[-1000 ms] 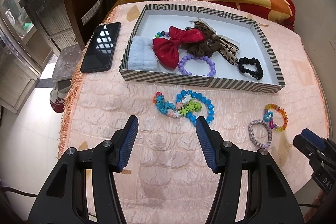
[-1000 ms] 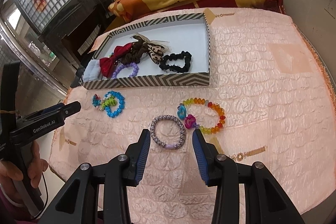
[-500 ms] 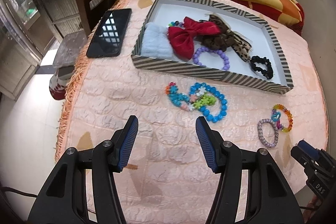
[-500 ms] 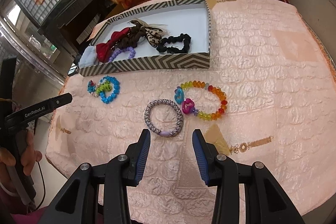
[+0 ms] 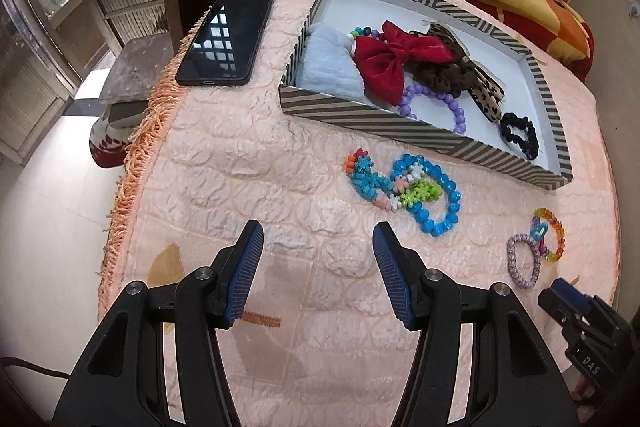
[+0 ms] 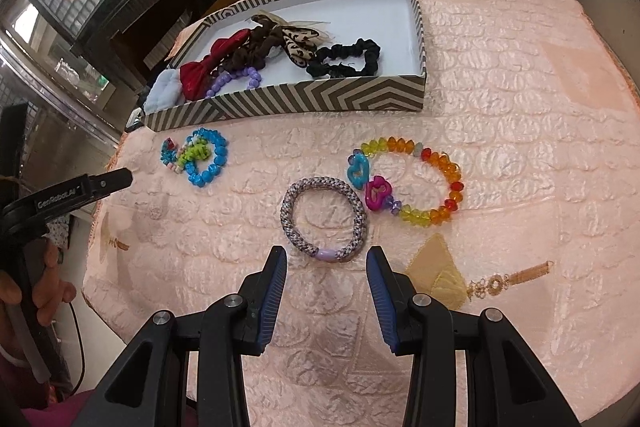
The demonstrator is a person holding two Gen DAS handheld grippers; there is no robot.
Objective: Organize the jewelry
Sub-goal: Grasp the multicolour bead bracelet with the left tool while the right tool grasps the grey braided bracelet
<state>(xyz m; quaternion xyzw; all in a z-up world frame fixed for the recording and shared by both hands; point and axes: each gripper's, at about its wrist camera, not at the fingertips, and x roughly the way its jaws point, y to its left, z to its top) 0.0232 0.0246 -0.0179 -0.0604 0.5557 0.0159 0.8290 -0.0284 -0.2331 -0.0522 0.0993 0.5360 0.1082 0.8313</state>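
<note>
Braided bracelet (image 6: 323, 219) just ahead of the right hand-held gripper (image 6: 326, 277) looks light, pliable. Jaws part-open, empty (left likewise). Take its near rim.

Bright, even indoor light across both fisheye views, soft and without hard shadows. Daylight from a gridded window mirrored as pale squares on a black phone screen (image 5: 224, 39). Mild sheen on the pink quilted cover (image 6: 520, 147). Sharp focus in the centre, strong barrel bending toward the rims, black vignette in every corner. Slight softness at the far background edges.
</note>
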